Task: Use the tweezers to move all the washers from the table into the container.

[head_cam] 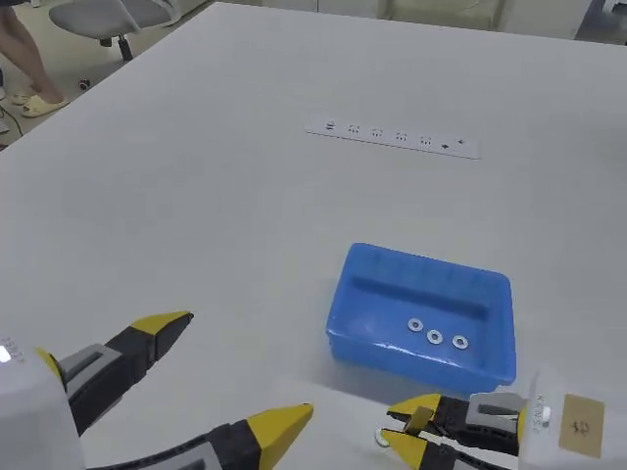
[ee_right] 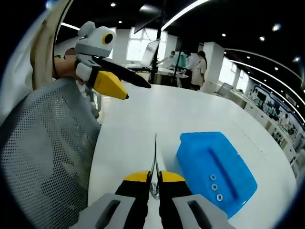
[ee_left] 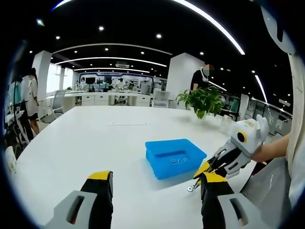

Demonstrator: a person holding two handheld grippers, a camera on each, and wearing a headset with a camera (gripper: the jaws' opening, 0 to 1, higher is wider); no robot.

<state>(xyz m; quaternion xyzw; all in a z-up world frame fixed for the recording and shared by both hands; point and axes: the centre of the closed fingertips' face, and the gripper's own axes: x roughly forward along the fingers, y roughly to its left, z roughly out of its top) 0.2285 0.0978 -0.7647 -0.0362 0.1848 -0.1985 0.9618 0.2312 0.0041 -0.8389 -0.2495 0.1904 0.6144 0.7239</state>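
Yellow rubber-like tips on black jaws. My right gripper (ee_right: 153,177) is pinched narrow on the tweezers (ee_right: 155,152), a thin bright metal pair. They run straight out from the jaws over the table (head_cam: 196,196) and come to a fine point. In the head view this gripper sits at the bottom right, just beside the near wall of the container (head_cam: 392,352). A small ring-shaped bit lies at its tips, and I cannot tell if it is a washer. A tan sticker on the gripper body has a mark too blurred to read.

My left gripper (ee_left: 155,179) is spread wide with nothing between the jaws. It is low over the table, to the left of the container and apart from it. Its tips are wedge-shaped.

The container is blue plastic, a shallow rectangle with rounded corners and smooth walls. Three washers (head_cam: 436,337) lie in a short row on its floor. They are flat silvery rings, close together but apart.

The table is white, matte and smooth. A long white power strip (head_cam: 392,137) lies flat on it, well beyond the container. Its socket markings are too small to read.

The right gripper view shows grey mesh (ee_right: 47,157), woven with fine holes, at its left.
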